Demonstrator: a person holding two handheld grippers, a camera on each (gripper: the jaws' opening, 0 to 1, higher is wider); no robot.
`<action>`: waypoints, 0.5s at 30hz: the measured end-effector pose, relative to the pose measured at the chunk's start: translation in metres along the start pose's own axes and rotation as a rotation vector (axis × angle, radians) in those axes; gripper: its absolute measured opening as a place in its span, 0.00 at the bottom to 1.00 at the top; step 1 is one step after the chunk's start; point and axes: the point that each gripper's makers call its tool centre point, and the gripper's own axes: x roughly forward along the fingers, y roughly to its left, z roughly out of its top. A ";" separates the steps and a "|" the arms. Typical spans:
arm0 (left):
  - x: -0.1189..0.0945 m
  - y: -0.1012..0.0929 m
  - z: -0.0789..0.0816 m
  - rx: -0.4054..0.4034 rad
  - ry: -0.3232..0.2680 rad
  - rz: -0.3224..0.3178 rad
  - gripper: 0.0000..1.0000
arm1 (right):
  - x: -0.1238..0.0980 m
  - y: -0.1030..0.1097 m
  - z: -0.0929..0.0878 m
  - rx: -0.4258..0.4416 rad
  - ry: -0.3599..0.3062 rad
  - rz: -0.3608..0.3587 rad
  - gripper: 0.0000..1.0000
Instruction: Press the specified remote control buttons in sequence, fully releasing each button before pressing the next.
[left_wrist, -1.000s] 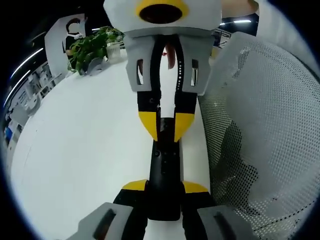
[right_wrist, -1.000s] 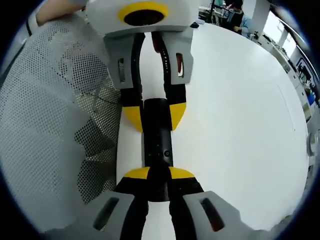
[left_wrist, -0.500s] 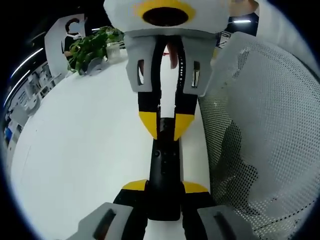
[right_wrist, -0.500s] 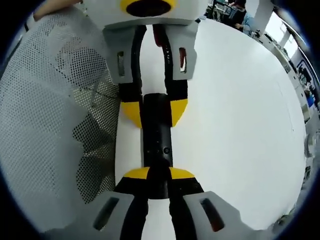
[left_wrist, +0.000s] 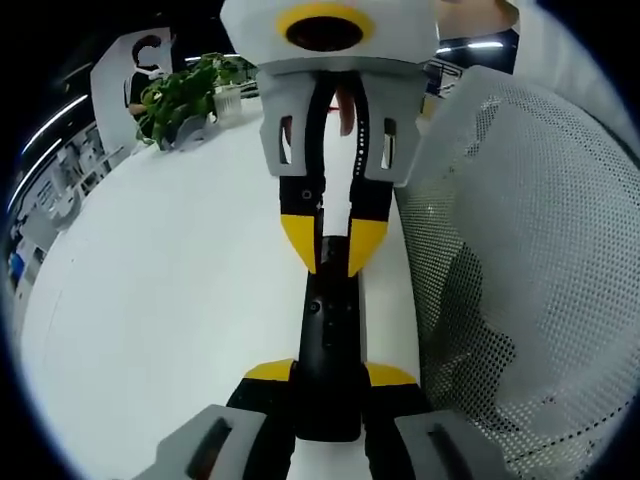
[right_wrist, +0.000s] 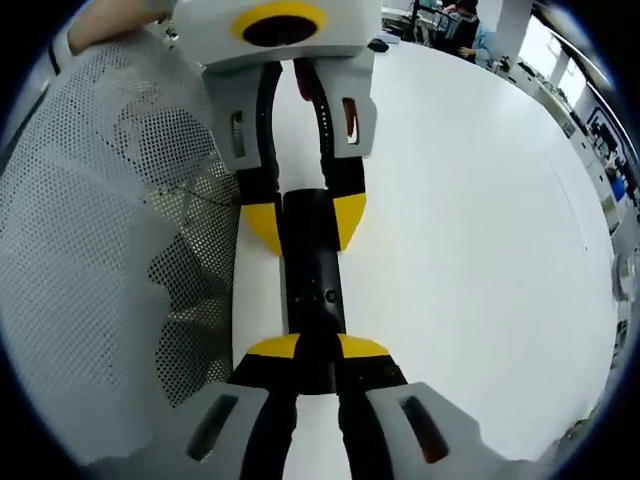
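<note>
Both tongs are pinching the same black remote, one at each end. Your left gripper clamps the near end in the left gripper view, and your right gripper closes on the far end, coming in from the top. In the right gripper view it mirrors: right gripper near, left gripper far. The remote looks held over the white table, beside a white mesh chair back; whether it touches the table, cannot tell. Treat it as light, rigid, smooth plastic, likely slippery, so grip the side edges, not the button face. Both grippers face each other along its length.
</note>
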 end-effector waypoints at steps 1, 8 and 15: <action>0.000 0.000 0.000 0.001 0.002 0.000 0.24 | 0.000 0.000 -0.001 -0.005 0.006 0.000 0.11; 0.000 0.000 0.000 0.000 0.001 0.000 0.24 | 0.002 0.000 -0.001 -0.027 0.028 -0.011 0.11; 0.000 -0.001 0.000 0.005 0.009 -0.002 0.24 | 0.002 -0.001 -0.001 -0.016 0.029 -0.022 0.11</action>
